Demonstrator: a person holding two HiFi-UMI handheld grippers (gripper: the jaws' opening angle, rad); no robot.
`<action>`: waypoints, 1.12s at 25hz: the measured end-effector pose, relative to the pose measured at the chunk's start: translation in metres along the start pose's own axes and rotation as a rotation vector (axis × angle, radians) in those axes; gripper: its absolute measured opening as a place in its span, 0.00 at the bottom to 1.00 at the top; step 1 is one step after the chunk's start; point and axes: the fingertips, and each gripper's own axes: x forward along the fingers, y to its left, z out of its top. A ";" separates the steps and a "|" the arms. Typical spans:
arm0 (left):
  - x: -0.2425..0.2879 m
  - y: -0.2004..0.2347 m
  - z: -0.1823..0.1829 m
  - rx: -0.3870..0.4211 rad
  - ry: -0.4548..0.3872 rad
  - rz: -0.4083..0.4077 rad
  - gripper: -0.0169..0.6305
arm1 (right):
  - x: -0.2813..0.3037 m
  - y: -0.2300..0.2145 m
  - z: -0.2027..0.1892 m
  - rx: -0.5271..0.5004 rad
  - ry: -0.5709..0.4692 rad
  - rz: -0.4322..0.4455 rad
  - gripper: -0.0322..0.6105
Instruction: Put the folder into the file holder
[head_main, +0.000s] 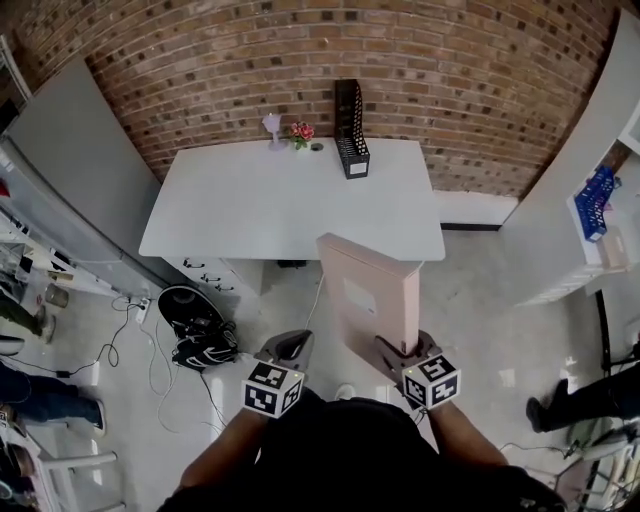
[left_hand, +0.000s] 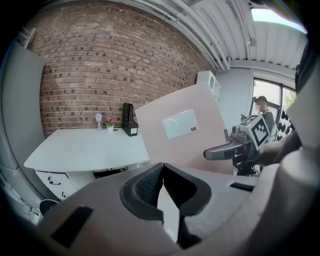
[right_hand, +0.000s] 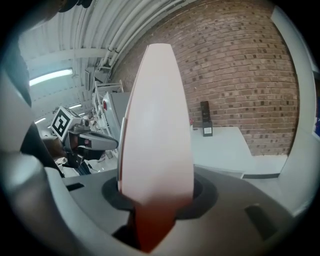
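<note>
A tall pink folder (head_main: 365, 295) stands upright in my right gripper (head_main: 395, 352), which is shut on its lower edge. In the right gripper view the folder (right_hand: 157, 125) fills the middle, edge on, between the jaws (right_hand: 155, 200). My left gripper (head_main: 297, 343) hangs beside it at the left, shut and empty; its pads (left_hand: 162, 180) meet at the tips. The black file holder (head_main: 350, 130) stands upright at the back edge of the white table (head_main: 280, 200), well ahead of both grippers. The left gripper view shows the folder (left_hand: 182, 132) and holder (left_hand: 129, 120).
A small flower pot (head_main: 301, 133) and a pale purple cup (head_main: 272, 127) stand left of the holder. A drawer unit (head_main: 215, 272) sits under the table and a black bag (head_main: 200, 340) lies on the floor. A grey partition (head_main: 70, 170) stands left; a white shelf with a blue basket (head_main: 597, 203) stands right.
</note>
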 end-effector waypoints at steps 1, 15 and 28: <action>0.004 0.002 0.004 0.004 0.002 0.001 0.03 | 0.001 -0.005 0.000 0.008 0.001 -0.003 0.32; 0.074 0.051 0.032 0.028 0.016 -0.040 0.03 | 0.044 -0.061 0.013 0.056 0.001 -0.070 0.32; 0.169 0.163 0.120 0.060 -0.017 -0.088 0.03 | 0.140 -0.145 0.101 0.095 0.004 -0.146 0.32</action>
